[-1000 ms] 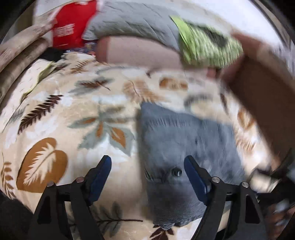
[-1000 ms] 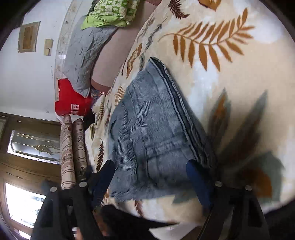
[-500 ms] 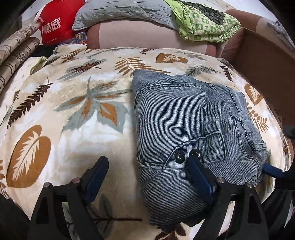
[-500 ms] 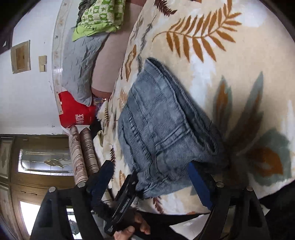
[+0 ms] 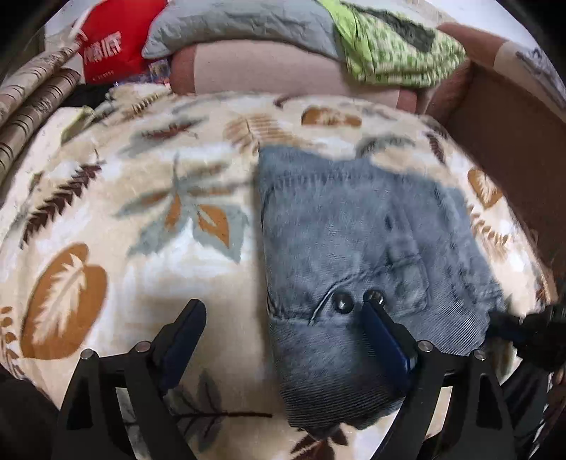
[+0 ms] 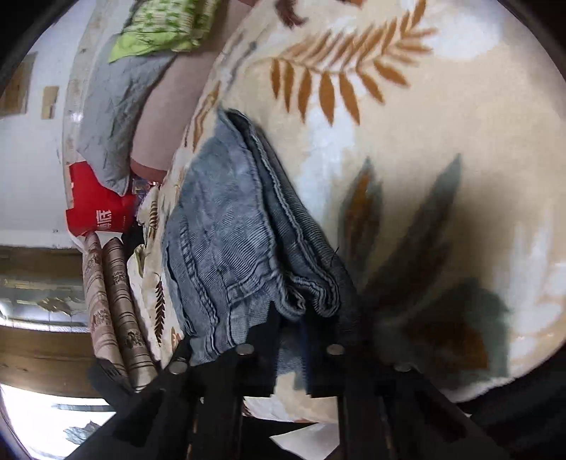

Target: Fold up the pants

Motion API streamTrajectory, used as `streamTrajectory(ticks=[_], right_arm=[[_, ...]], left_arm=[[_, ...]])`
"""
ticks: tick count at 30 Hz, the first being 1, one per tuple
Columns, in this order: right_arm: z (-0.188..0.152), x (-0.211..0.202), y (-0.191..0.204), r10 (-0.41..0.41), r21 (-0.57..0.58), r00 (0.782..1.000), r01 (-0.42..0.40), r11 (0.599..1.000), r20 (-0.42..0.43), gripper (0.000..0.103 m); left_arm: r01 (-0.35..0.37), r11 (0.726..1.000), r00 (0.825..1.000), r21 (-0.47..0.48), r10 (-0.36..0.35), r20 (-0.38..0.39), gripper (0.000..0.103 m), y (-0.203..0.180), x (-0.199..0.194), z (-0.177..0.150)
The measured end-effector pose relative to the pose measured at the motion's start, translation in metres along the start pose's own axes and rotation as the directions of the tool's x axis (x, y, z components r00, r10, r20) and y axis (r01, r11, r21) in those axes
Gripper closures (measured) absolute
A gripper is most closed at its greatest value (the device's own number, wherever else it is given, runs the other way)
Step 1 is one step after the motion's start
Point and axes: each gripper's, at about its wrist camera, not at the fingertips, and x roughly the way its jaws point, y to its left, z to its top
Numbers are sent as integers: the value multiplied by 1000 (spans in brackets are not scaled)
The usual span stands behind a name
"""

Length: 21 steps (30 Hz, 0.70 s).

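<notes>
A home bedroom — a leaf-print blanket over a bed, a grey pillow behind.

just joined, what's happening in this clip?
A person with a gripper in each hand is folding blue denim pants that lie already folded into a compact stack on a leaf-print blanket. The right gripper has just closed its jaws on the stack's near edge. The left gripper is open, with the stack's other near corner between its fingers but not pinched.
</notes>
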Motion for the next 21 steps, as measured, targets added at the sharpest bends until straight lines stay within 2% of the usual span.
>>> streamTrajectory(ticks=[2,4,5,7,9,11,13,14,15,16,18,19,20,21], right_arm=[[-6,-10,11,-26,-62,999,28,998,38,95],[-10,-12,15,-68,-101,996,73,992,51,95],[-12,-11,14,-108,-123,993,113,986,49,96],[-14,-4,8,-140,-134,990,138,981,-5,94],[-15,-14,14,-177,-164,984,176,971,10,89],[-7,-38,34,-195,-196,975,212,957,105,80],[8,-53,64,-119,-241,979,158,957,168,53],[20,-53,86,-65,-286,982,115,951,179,26],[29,-50,103,-36,-331,983,95,939,180,21],[40,-41,124,3,-387,983,68,919,181,21],[70,-5,155,95,-451,992,-46,891,87,22],[79,16,161,100,-451,994,-70,890,44,23],[87,33,159,69,-445,997,-51,894,26,23],[93,54,153,-6,-437,1000,13,899,19,24]], left_arm=[[22,1000,998,-11,-22,59,13,-4,-16,7],[32,999,996,4,-33,82,13,-12,-19,11],[8,1000,998,29,-10,66,13,-18,-13,11],[-53,991,995,120,62,-73,13,-31,22,3],[-54,992,997,115,59,-40,10,-29,29,-7],[-39,994,997,104,45,-62,10,-26,30,-5],[-32,994,997,106,39,-67,10,-25,32,-4],[-32,994,997,104,39,-64,9,-24,32,-4],[-32,994,997,100,39,-61,9,-24,33,-5],[-32,995,998,98,38,-58,9,-24,32,-5],[-29,995,998,100,35,-57,9,-24,32,-5],[-26,995,998,98,32,-58,9,-23,33,-5],[-21,995,998,95,27,-60,9,-23,32,-4],[-9,996,998,87,15,-65,9,-21,31,-4]])
